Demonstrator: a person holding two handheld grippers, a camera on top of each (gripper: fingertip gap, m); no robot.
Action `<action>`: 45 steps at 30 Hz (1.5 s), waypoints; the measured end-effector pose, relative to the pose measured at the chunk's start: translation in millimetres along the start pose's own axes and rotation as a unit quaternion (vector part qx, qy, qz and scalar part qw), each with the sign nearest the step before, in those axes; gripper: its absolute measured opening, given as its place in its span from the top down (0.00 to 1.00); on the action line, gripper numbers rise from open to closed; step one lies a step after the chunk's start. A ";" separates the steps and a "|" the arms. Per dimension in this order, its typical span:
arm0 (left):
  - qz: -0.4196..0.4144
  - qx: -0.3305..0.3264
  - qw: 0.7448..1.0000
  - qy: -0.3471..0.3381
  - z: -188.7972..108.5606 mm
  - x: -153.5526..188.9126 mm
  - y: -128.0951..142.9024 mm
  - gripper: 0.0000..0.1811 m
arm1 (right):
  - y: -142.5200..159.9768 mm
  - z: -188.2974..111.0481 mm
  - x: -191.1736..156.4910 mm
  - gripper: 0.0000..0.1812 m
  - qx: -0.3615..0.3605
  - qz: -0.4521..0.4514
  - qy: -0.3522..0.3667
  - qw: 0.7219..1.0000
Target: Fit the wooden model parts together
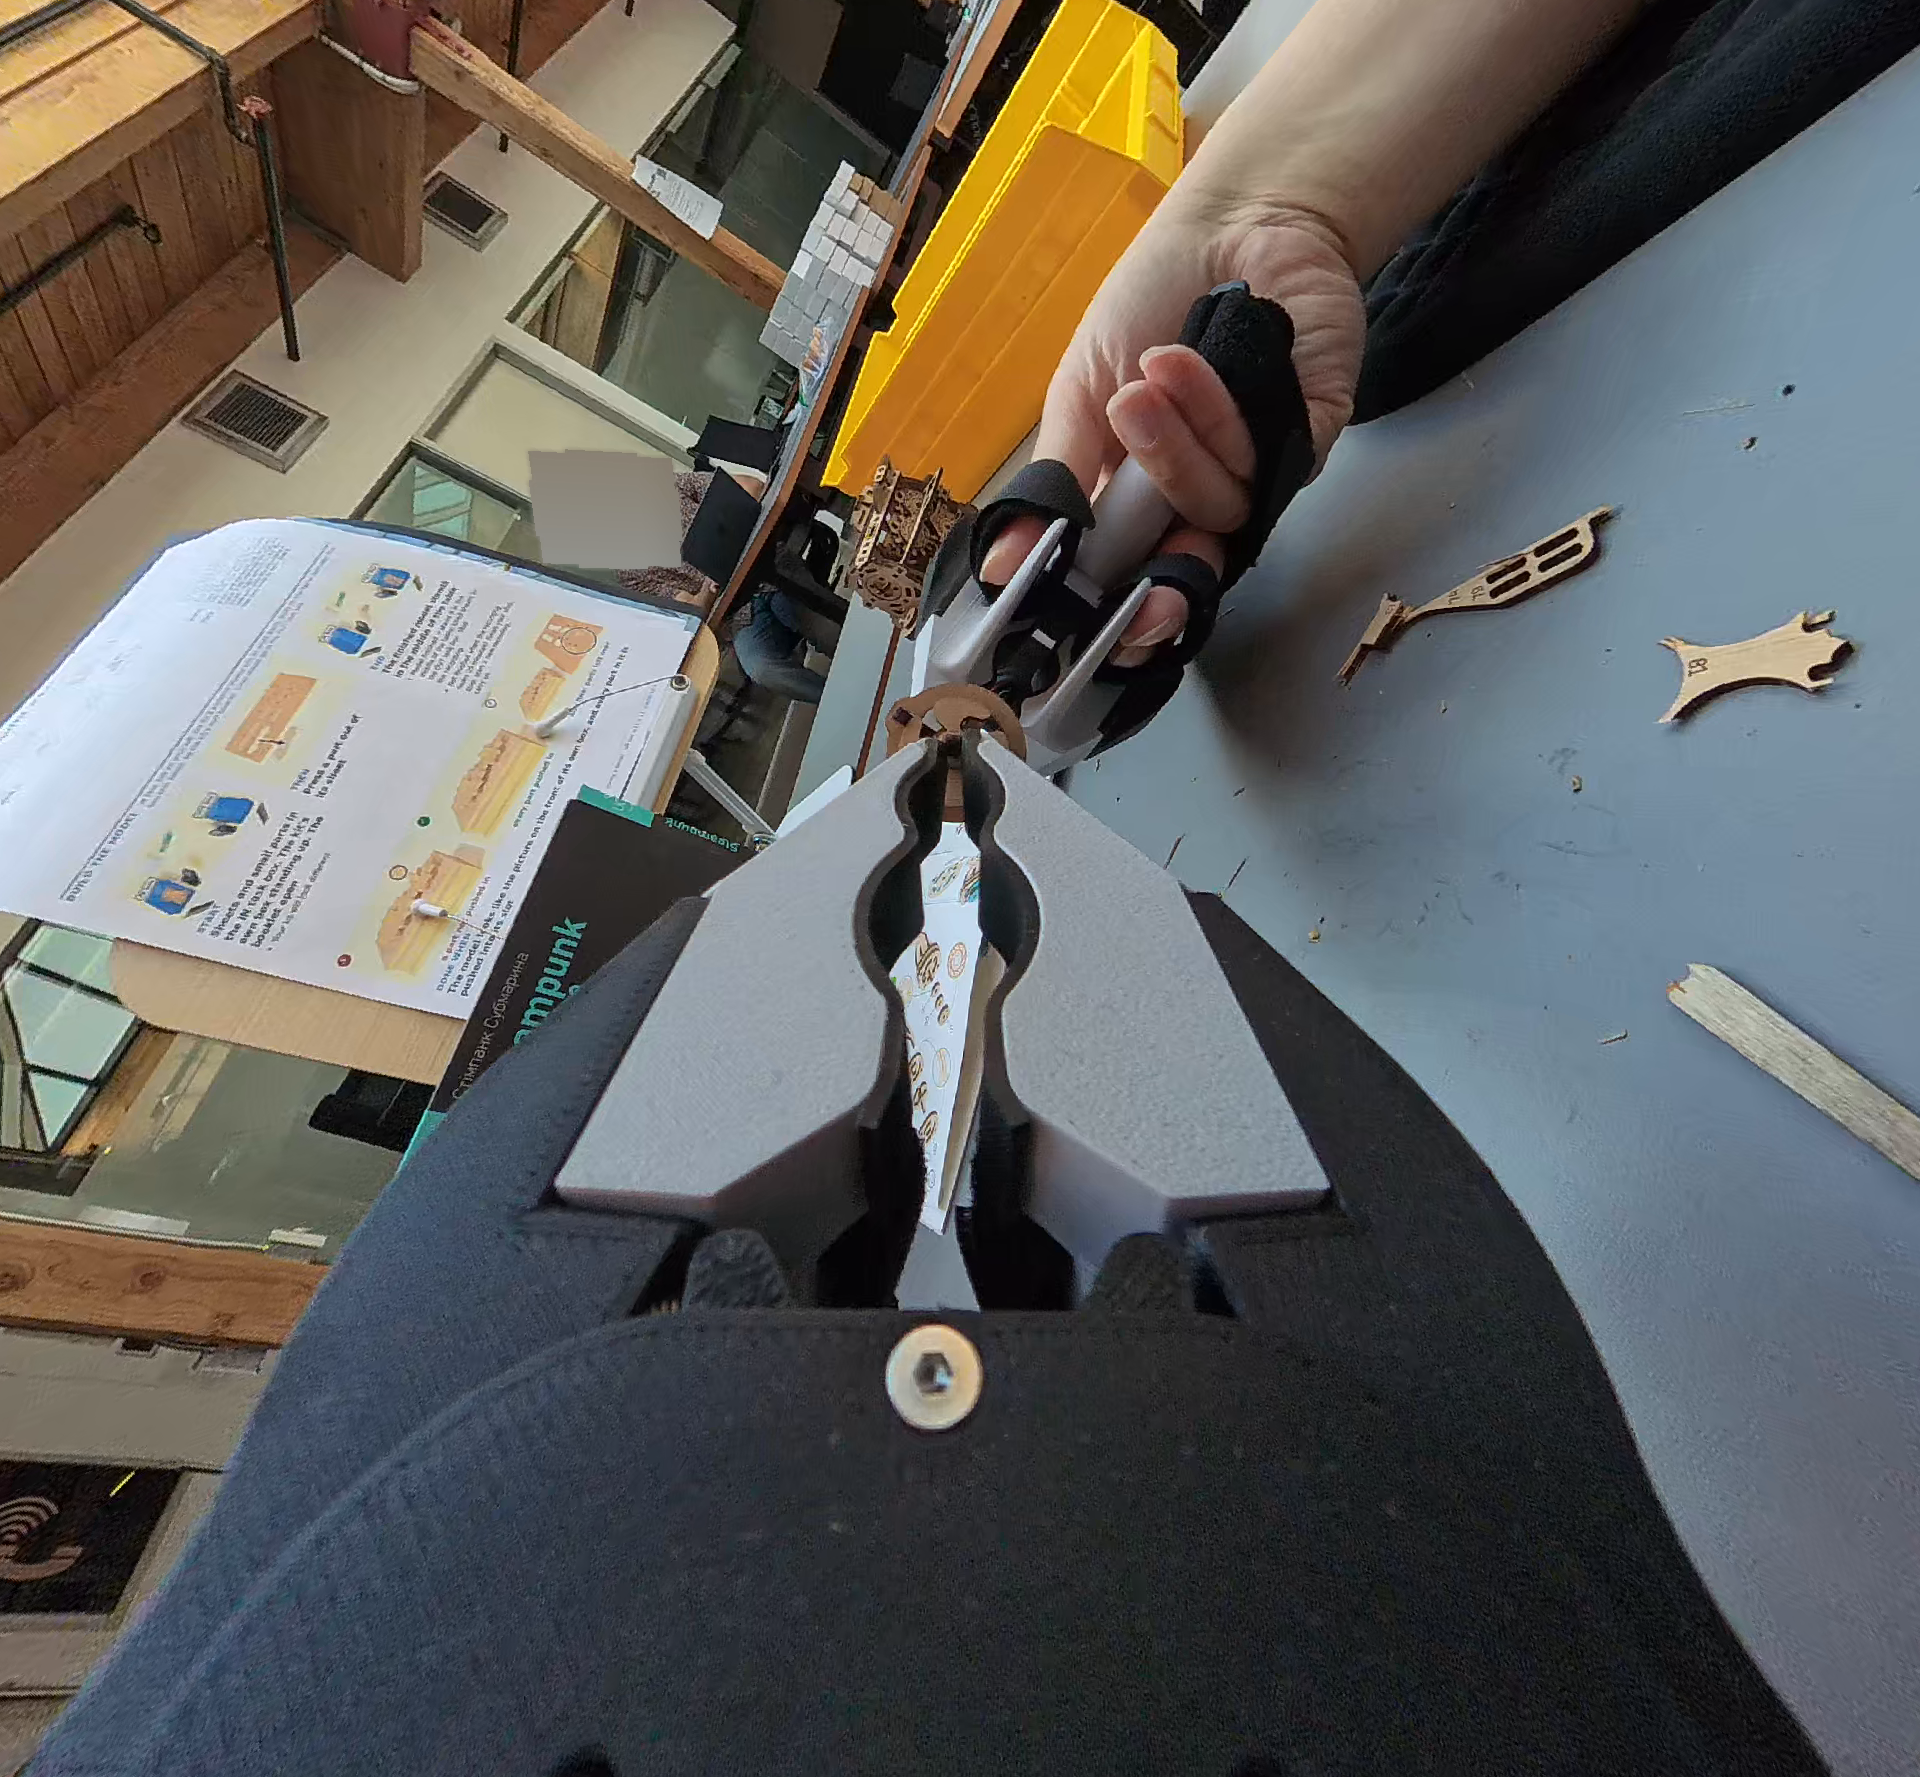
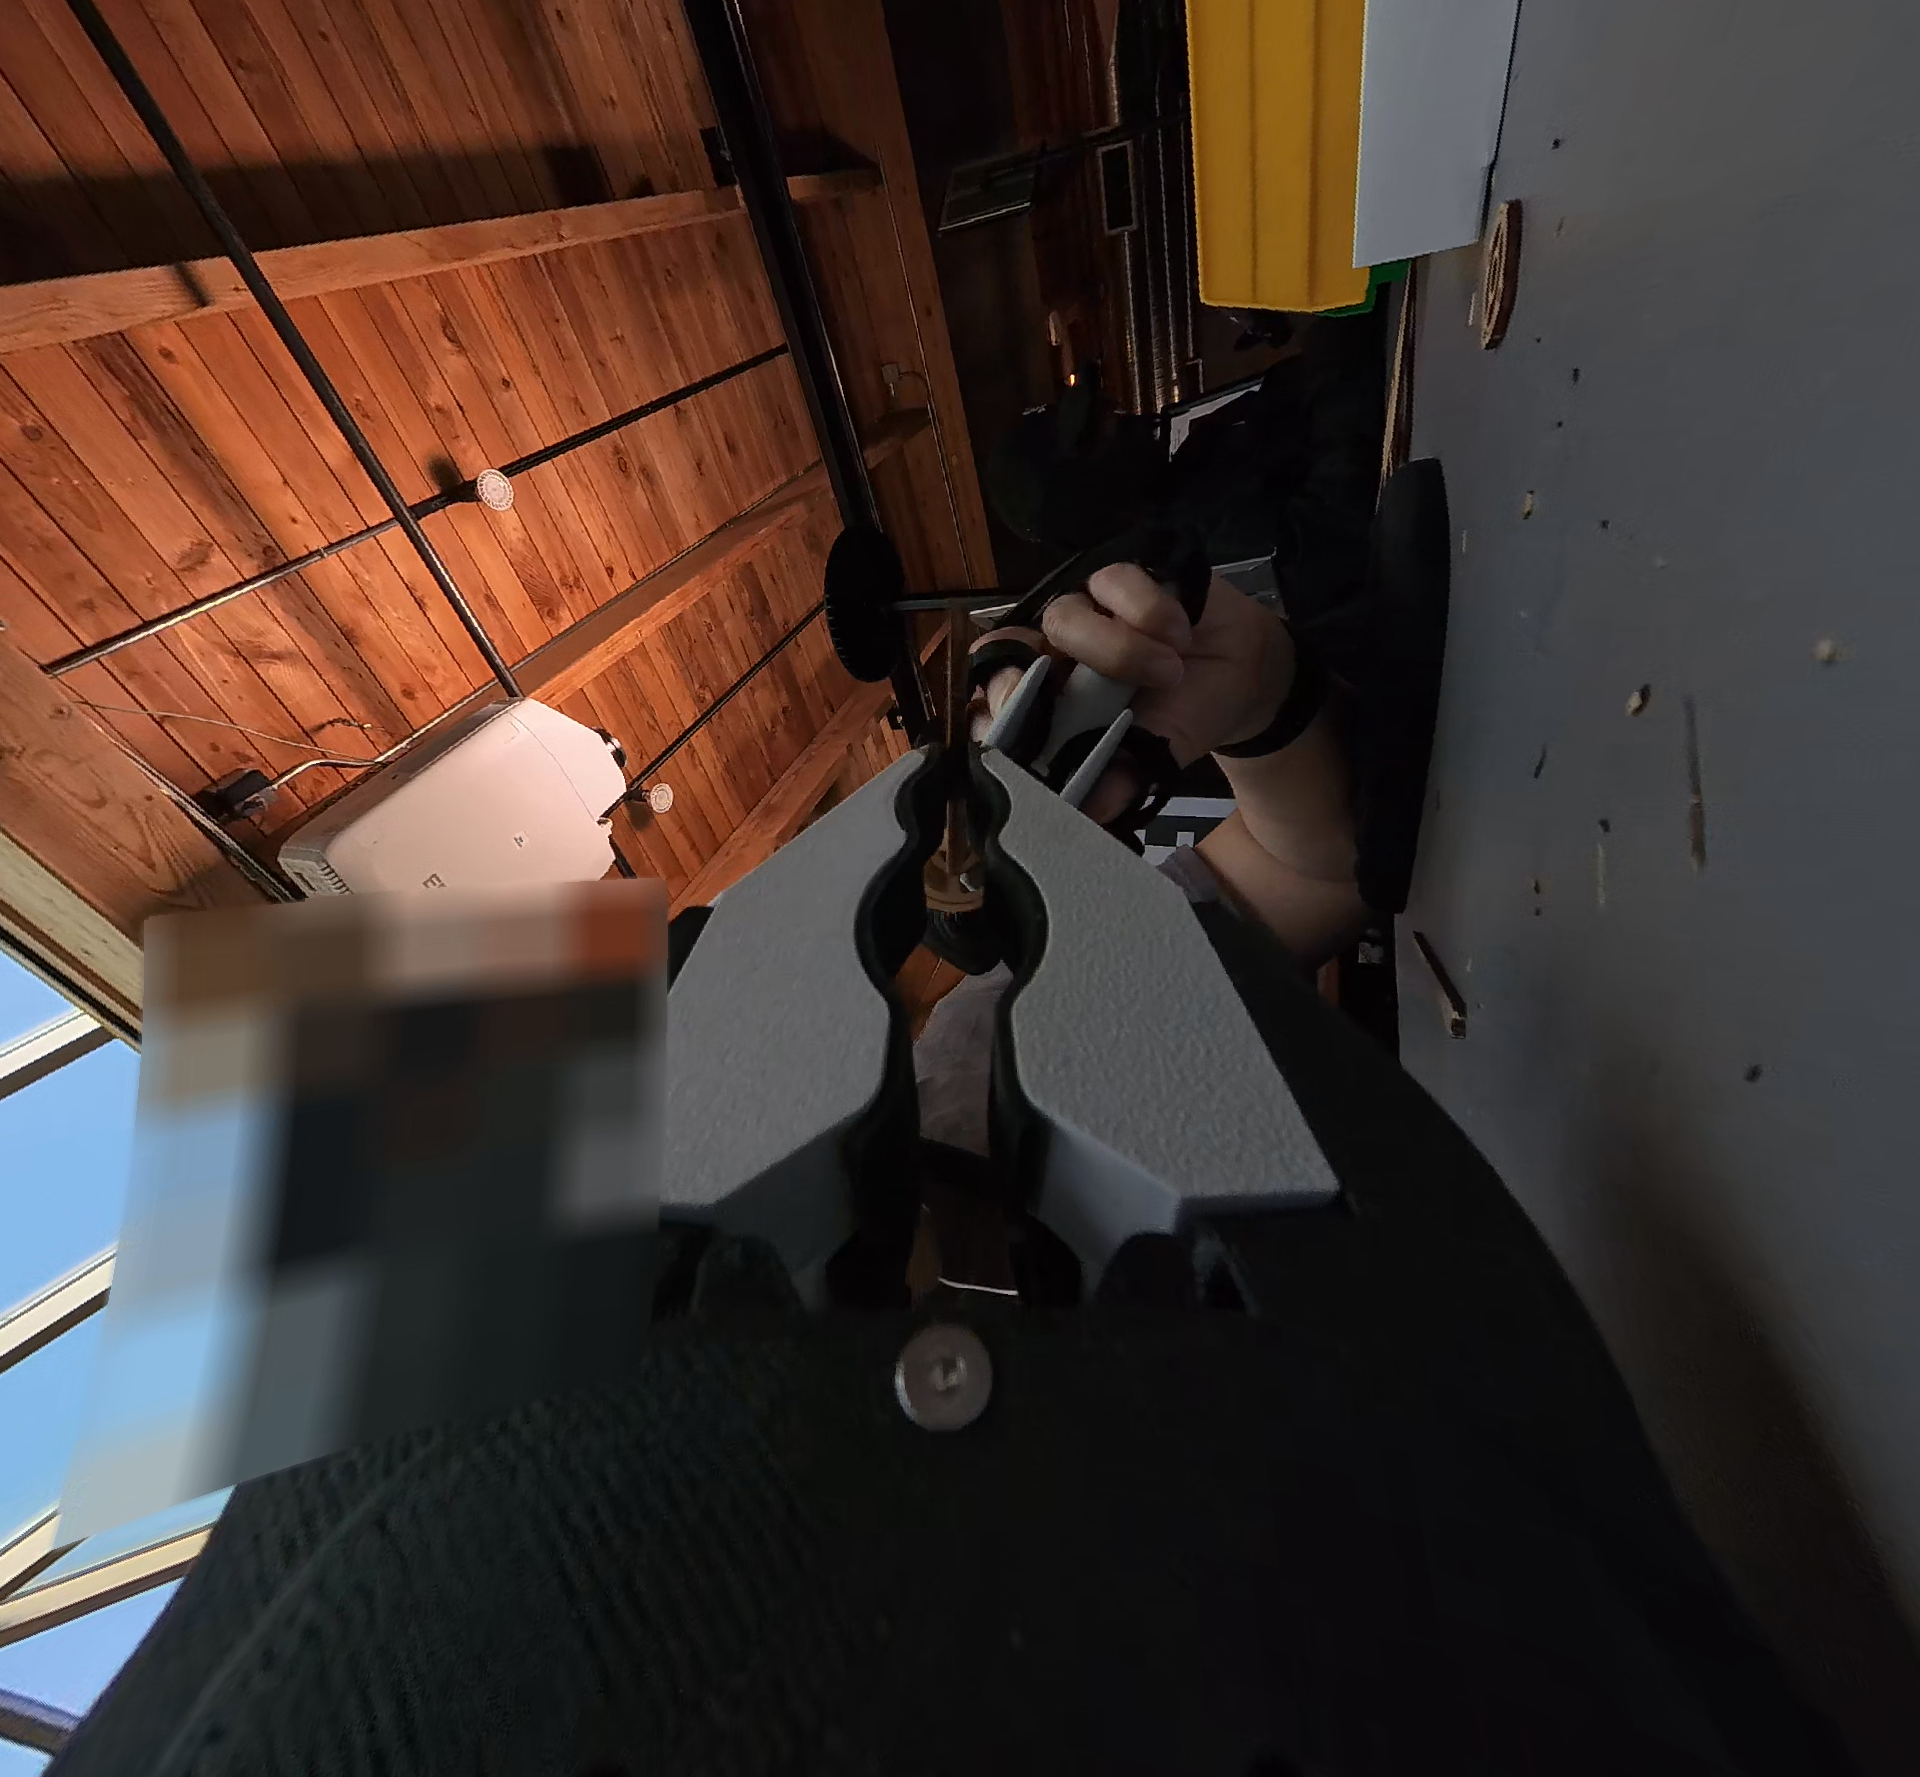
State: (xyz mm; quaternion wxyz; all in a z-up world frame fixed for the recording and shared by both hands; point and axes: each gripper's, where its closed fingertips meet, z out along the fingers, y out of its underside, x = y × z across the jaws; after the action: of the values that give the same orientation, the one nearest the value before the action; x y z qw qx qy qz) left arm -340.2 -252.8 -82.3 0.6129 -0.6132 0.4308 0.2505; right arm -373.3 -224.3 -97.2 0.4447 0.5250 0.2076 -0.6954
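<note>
Up off the grey table point(image 1: 1558, 896), both grippers are meeting nose to nose with the little wooden assembly between them. The left gripper point(image 1: 954, 742) is pinched down on the hub or peg of a small round wooden wheel point(image 1: 951, 711), jaws nearly touching around it. The right gripper point(image 2: 956, 766) is clamped on a thin wooden part point(image 2: 953, 688) seen edge-on, which runs toward a dark gear-like disc point(image 2: 860, 603) on a thin axle; I honestly can't tell from that dim view how those join. So the parts being fitted are in the air, not resting on anything. Two loose cut pieces, a slotted one point(image 1: 1496, 584) and a splayed four-pointed one point(image 1: 1756, 667), sit well apart on the table with a strip of scrap wood point(image 1: 1808, 1067), and the instruction sheet point(image 1: 343, 751) is propped to the left. My worry: thin plywood like this probably snaps if the two grips push even slightly off-axis, and with both holds being tiny fingertip pinches, the wheel could twist or pop out. Nothing supports it underneath, so a slip likely means it drops among the splinters.
</note>
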 end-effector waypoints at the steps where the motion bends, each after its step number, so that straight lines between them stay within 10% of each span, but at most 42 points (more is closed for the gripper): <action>1: -0.005 0.003 1.000 0.002 -0.3 -0.2 -0.5 0.99 | 0.4 0.3 -0.3 1.00 -0.002 -0.001 0.000 1.000; 45: -0.131 0.026 0.990 -0.039 1.3 -21.4 -5.4 0.87 | -2.6 6.6 -13.7 1.00 0.039 0.007 -0.061 0.997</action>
State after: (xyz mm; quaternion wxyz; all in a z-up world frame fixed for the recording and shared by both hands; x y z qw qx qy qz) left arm -346.2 -247.5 -61.7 0.6723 -0.6382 0.3291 0.1802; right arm -378.3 -222.5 -82.7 0.4402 0.5001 0.1496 -0.7306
